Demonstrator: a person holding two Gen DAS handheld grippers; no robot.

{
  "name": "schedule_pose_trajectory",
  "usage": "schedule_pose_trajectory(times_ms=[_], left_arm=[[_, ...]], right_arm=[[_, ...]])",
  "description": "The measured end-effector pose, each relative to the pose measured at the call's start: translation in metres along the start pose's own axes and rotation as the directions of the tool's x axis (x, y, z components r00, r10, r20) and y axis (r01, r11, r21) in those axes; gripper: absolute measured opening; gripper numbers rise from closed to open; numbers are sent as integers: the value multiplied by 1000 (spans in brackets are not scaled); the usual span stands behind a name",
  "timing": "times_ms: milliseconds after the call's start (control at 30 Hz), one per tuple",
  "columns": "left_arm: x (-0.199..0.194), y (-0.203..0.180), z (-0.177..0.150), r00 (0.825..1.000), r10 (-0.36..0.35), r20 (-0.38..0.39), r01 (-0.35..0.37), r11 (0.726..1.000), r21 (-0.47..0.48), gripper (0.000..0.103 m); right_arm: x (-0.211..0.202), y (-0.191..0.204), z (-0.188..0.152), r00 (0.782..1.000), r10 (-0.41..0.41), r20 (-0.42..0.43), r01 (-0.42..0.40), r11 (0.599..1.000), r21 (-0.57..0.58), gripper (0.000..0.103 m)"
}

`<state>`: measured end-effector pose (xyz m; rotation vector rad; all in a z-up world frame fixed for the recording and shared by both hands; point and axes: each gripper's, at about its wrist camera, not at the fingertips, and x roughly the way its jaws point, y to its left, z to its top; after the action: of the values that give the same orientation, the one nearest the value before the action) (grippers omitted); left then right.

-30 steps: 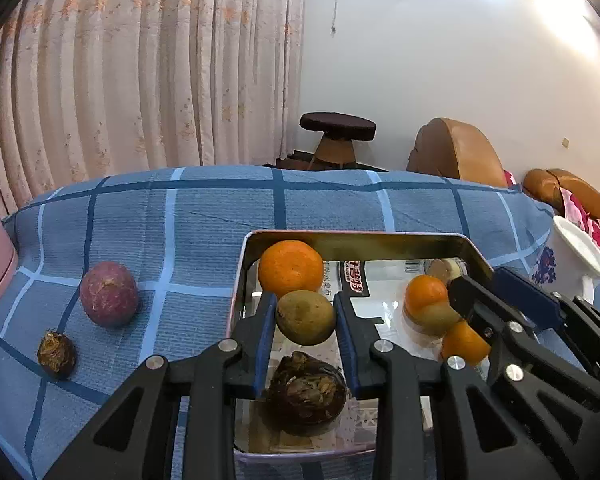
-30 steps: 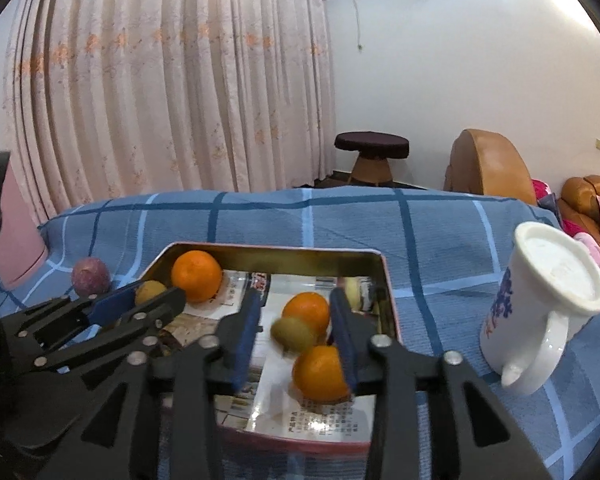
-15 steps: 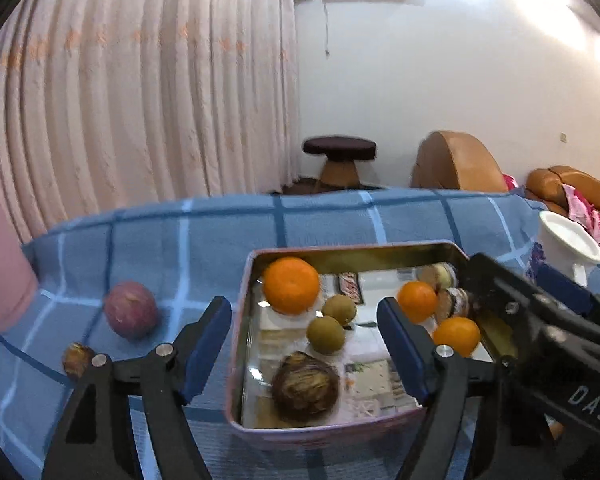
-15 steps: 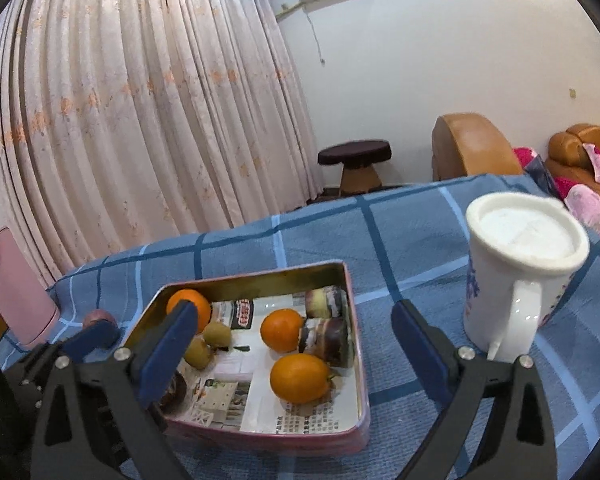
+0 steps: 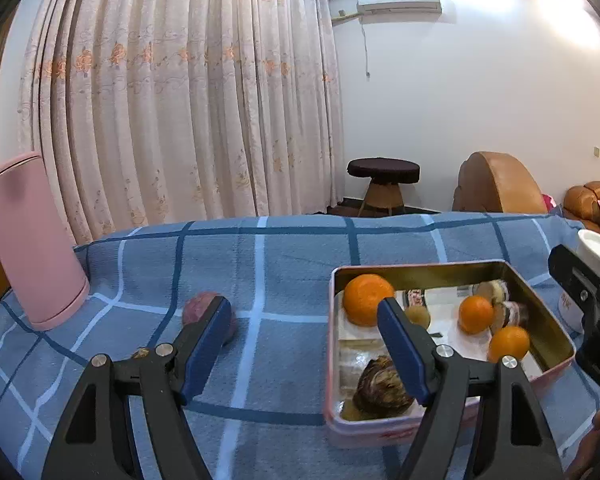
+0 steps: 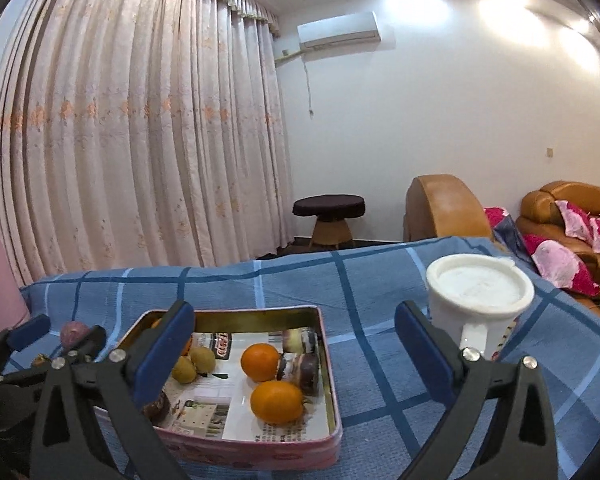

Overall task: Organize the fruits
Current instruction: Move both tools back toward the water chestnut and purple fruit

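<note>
A pink metal tin on the blue checked cloth holds three oranges, two small green-brown fruits, a dark wrinkled fruit and dark round pieces. A purple passion fruit lies on the cloth left of the tin, partly behind my left finger. A small dark fruit peeks out beside it. My left gripper is open and empty, above the cloth left of the tin. My right gripper is open and empty, above the tin's near side.
A pink cylinder stands at the far left of the table. A white mug stands right of the tin. Curtains, a stool and brown sofas lie beyond the table's far edge.
Both grippers let go of small green-brown fruits into the tin, opened wide and pulled back. The left gripper has swung left toward the passion fruit; the right has risen.
</note>
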<state>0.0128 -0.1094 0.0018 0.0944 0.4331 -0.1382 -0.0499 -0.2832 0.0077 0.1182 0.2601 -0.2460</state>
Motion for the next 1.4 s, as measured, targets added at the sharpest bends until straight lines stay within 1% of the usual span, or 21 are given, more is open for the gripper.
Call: schedule_pose_trajectory(times_ms=[167, 267, 367, 633, 767, 933, 1133, 1233, 1300, 1400], left_arm=[[-6, 6, -5, 1000, -1, -16, 1, 1000, 5, 77], [-9, 10, -7, 1000, 5, -19, -5, 1000, 0, 77], [-10, 17, -8, 1000, 10, -23, -11, 1000, -16, 77], [-11, 39, -12, 999, 23, -39, -25, 999, -38, 77], [-8, 55, -12, 997, 53, -49, -54, 998, -30, 77], [-1, 81, -13, 993, 89, -71, -93, 995, -48, 77], [9, 118, -16, 987, 97, -125, -108, 990, -87, 77], [16, 143, -20, 982, 88, -168, -109, 987, -120, 77], [23, 163, -24, 976, 65, -209, -99, 983, -157, 77], [32, 183, -30, 961, 47, -273, -98, 980, -175, 77]], right_arm=[[-3, 11, -3, 1000, -23, 0, 23, 999, -41, 103], [-4, 16, -4, 1000, -20, -22, 19, 999, -34, 103], [-4, 24, -6, 998, -40, -38, 39, 998, -42, 103], [-4, 52, -11, 997, -4, -72, 3, 1000, -21, 103], [-2, 68, -13, 996, 13, -85, -15, 1000, -21, 102], [0, 91, -15, 996, 31, -85, -34, 999, -24, 102], [4, 124, -15, 995, 58, -86, -62, 997, -46, 102], [5, 141, -16, 993, 77, -85, -82, 995, -59, 102], [5, 150, -17, 993, 84, -83, -90, 993, -72, 102], [4, 163, -18, 993, 87, -77, -94, 991, -100, 102]])
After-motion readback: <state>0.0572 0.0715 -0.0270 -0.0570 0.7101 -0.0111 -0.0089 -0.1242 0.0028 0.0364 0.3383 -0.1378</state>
